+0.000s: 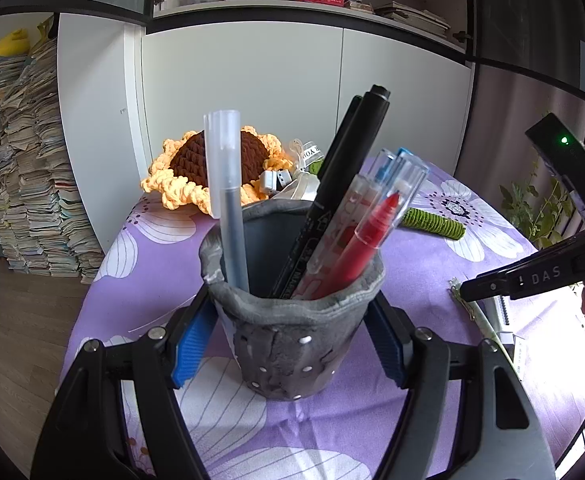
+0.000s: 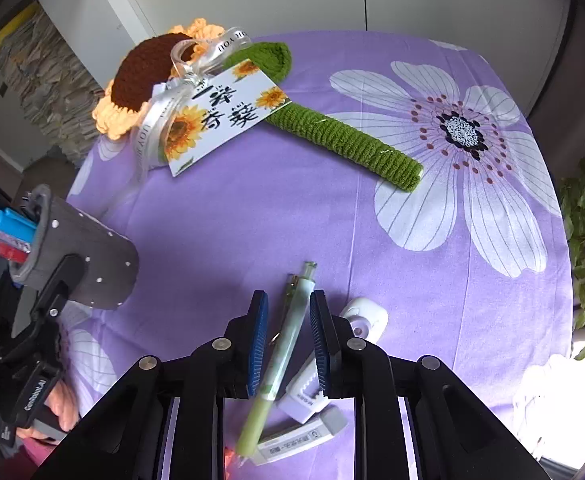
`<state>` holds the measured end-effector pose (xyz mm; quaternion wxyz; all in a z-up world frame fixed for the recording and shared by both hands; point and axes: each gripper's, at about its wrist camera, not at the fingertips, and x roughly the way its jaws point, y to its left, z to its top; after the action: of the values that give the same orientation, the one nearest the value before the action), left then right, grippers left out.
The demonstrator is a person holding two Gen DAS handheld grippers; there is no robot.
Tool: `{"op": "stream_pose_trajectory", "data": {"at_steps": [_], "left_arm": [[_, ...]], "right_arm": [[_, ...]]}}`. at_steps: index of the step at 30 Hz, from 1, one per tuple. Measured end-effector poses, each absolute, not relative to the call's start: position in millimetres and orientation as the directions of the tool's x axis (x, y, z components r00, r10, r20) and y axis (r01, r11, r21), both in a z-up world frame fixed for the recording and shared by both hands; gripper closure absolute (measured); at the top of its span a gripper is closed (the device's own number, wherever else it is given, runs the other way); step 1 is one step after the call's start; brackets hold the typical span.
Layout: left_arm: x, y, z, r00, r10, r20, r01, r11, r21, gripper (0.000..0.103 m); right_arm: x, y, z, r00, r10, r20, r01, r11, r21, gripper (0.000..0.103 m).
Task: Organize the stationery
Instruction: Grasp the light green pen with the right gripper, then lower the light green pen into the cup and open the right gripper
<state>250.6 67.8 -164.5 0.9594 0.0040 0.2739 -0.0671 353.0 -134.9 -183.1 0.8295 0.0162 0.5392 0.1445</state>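
Observation:
My left gripper (image 1: 292, 320) is shut on a grey felt pen holder (image 1: 288, 344) that stands on the purple flowered cloth (image 1: 412, 340). The holder holds a clear-capped pen (image 1: 228, 200), black markers (image 1: 344, 184), and red and blue pens (image 1: 368, 232). The holder also shows at the left of the right wrist view (image 2: 88, 260). My right gripper (image 2: 289, 320) is open, its blue pads on either side of a light green pen (image 2: 288, 336) lying on the cloth, not pinching it.
A white correction tape (image 2: 356, 320), a white eraser (image 2: 304, 396) and a grey-ended eraser (image 2: 304, 436) lie beside the green pen. A crocheted sunflower (image 2: 148, 76) with green stem (image 2: 348, 144) and card (image 2: 220, 116) lies at the back. Book stacks (image 1: 20, 160) stand left.

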Motion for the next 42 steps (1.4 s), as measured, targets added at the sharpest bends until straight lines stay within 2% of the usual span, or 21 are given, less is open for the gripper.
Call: {"op": "stream_pose_trajectory", "data": {"at_steps": [2,9,10,11,12,19,28,42], "left_arm": [[250,68,-165,0.840,-0.127,-0.527,0.131,0.991,-0.030,0.032],[252,68,-164,0.837,-0.126,-0.533,0.130,0.991,-0.031,0.032],[252,68,-165,0.837,-0.127,-0.533,0.130,0.991,-0.032,0.032],[254,68,-164,0.836,-0.126,-0.534,0.129,0.991,-0.032,0.032],[254,68,-164,0.837,-0.126,-0.533,0.129,0.991,-0.032,0.032],[254,68,-164,0.837,-0.126,-0.533,0.130,0.991,-0.031,0.032],[254,68,-164,0.837,-0.126,-0.533,0.129,0.991,-0.031,0.032],[253,68,-164,0.837,-0.126,-0.533,0.130,0.991,-0.032,0.032]], "right_arm": [[355,-134,-186,0.367,0.256,-0.894,-0.220,0.958,0.184,0.066],[361,-123,-193,0.371,0.240,-0.897,-0.242,0.958,0.157,0.065],[359,-120,-193,0.374,0.222,-0.900,-0.252,0.959,0.132,0.069],[358,-117,-193,0.378,0.206,-0.903,-0.257,0.960,0.111,0.083],[358,-115,-193,0.382,0.199,-0.903,-0.262,0.960,0.101,0.086],[340,-113,-170,0.423,0.280,-0.862,-0.285,0.944,0.166,0.087],[293,-104,-105,0.554,0.376,-0.743,-0.375,0.909,0.180,0.087],[255,-76,6,0.701,0.525,-0.482,-0.526,0.838,0.147,0.088]]}}
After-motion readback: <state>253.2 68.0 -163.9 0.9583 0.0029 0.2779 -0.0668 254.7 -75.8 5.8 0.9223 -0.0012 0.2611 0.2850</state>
